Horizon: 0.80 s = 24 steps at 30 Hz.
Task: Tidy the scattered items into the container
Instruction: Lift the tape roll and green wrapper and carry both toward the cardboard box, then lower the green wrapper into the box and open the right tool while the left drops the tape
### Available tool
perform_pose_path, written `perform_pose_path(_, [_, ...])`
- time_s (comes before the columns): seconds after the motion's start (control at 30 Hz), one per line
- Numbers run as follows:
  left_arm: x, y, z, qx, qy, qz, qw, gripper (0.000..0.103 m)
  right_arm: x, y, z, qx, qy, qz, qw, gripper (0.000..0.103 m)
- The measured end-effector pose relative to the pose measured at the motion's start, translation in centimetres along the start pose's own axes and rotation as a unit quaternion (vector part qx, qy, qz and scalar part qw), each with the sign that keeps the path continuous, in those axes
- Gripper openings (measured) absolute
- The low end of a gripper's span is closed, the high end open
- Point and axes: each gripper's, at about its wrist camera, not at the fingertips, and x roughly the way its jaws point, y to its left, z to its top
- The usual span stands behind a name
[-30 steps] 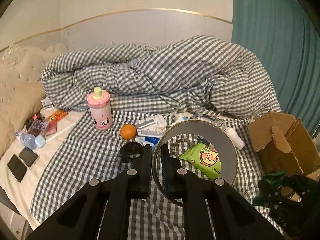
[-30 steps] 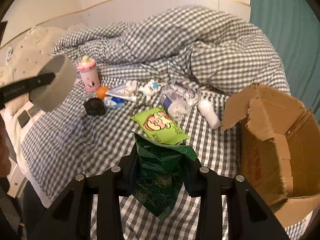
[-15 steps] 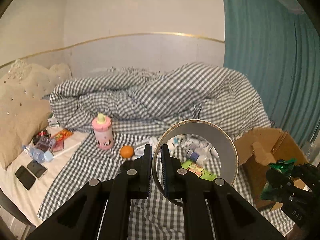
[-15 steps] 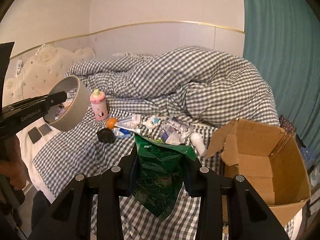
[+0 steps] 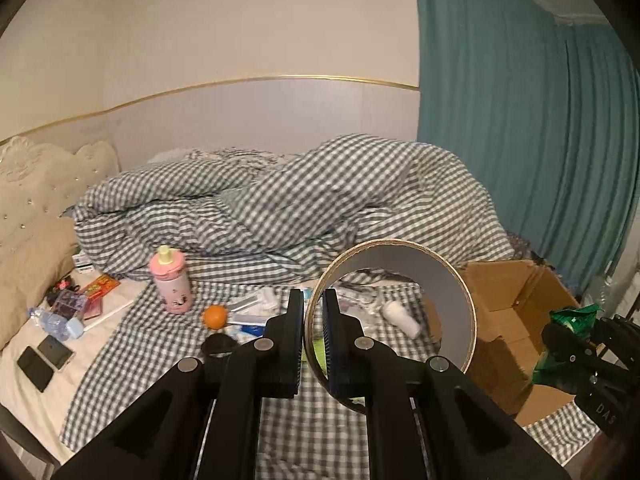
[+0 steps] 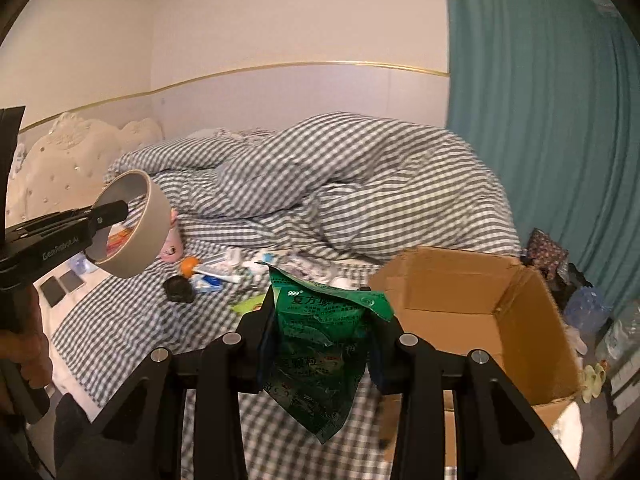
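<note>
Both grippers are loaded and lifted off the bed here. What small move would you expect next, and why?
Probably the right gripper shifts right over the open cardboard box and releases. It is shut on the green packet, which hangs clear of the bed just left of the box. The left gripper, shut on the tape roll, sits farther from the box.

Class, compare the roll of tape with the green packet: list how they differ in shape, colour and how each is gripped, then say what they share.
The roll of tape is a rigid ring; the green packet is a flat, crumpled pouch.
The tape is beige and plain; the packet is green and printed.
The left gripper pinches the tape's wall, one finger inside the ring; the right gripper squeezes the packet from both sides.
Both are held off the bed, near the cardboard box.
</note>
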Motion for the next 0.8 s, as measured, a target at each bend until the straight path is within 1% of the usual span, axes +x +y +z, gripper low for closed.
perform_pose_path(0.13, [0.9, -2.4, 0.2, 0.012, 0.000, -0.015, 0.9998, 0.009, -0.6, -2.5, 0.0, 0.005, -0.003, -0.025, 1.000, 0.036])
perform_pose_path(0.23, [1.7, -4.4, 0.3, 0.022, 0.005, -0.033, 0.9992, 0.009, -0.8, -4.4, 0.0, 0.006, -0.004, -0.049, 0.999, 0.036])
perform_pose_path(0.43, [2.9, -8.1, 0.5, 0.038, 0.012, -0.067, 0.9970, 0.009, -0.3, -8.5, -0.6, 0.017, 0.002, -0.091, 0.996, 0.036])
perform_pose_path(0.6, [4.3, -11.3, 0.9, 0.037, 0.020, -0.100, 0.9941, 0.009, 0.1, -12.3, -1.1, 0.036, 0.010, -0.120, 0.992, 0.036])
perform_pose_path(0.8, [6.3, -16.2, 1.1, 0.057, 0.028, -0.135, 0.9888, 0.009, 0.2, -16.4, -1.7, 0.052, 0.021, -0.148, 0.987, 0.036])
